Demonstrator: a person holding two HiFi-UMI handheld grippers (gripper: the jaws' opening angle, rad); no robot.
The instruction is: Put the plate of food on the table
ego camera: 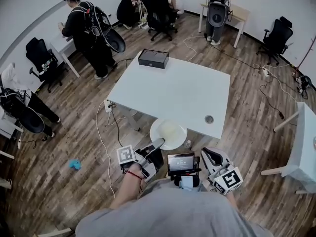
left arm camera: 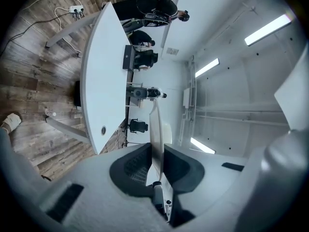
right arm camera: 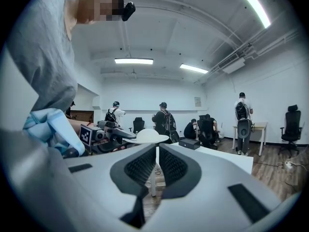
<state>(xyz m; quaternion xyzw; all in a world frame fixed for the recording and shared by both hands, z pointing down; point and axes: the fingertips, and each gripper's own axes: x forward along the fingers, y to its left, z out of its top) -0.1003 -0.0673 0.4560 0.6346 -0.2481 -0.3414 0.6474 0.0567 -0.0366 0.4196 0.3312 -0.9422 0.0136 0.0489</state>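
Office rm w/ wood floor point(ego camera: 74, 127) & white walls. A white worktop point(ego camera: 173, 90) stands mid-room, w/ a black box point(ego camera: 153, 58) at its 11 o'clock end and a cable hole point(ego camera: 209, 119) at approx 4 o'clock. People point(ego camera: 89, 28) stand & sit along the far wall, 10 to 1 o'clock. A small blue thing point(ego camera: 75, 164) lies on the floor at 8 o'clock of the worktop.

The white plate point(ego camera: 168, 134) is held in the air at the worktop's 6 o'clock edge, overlapping it in head view. There's pale food on it, can't tell what. The left tool point(ego camera: 157, 144) is clamped on the plate's rim at the plate's 7 o'clock, jaws nearly together w/ only the thin rim btwn them. The right tool point(ego camera: 207, 154), at 4 o'clock of the plate & apart from it, has its jaws closed on nothing.
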